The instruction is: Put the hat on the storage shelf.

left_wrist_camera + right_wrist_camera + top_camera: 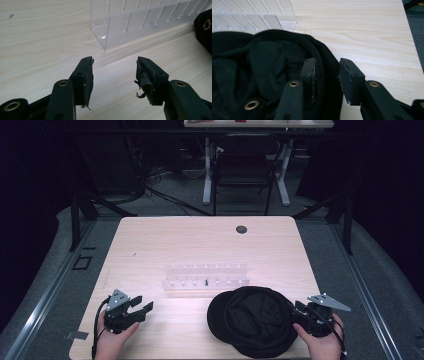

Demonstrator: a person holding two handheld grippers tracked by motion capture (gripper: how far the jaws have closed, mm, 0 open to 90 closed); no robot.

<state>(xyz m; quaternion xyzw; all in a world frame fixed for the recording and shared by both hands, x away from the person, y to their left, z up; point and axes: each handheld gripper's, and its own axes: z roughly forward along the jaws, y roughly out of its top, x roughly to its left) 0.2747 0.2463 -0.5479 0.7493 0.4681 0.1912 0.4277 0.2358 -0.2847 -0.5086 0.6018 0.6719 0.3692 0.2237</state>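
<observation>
Cap (255, 320) lies upside down near the surface's (200, 240) front edge, not yet lifted. Right tool (327, 75) straddles its rim, jaws apart. Left tool (141, 309) waits open, empty.

My high view looks forward and down over the whole pale wooden table (150, 240). My left gripper view sits low and close, facing the clear slotted acrylic rack (140, 20). My right gripper view, equally close, faces the black fabric cap (262, 65); both share that rack and cap.
</observation>
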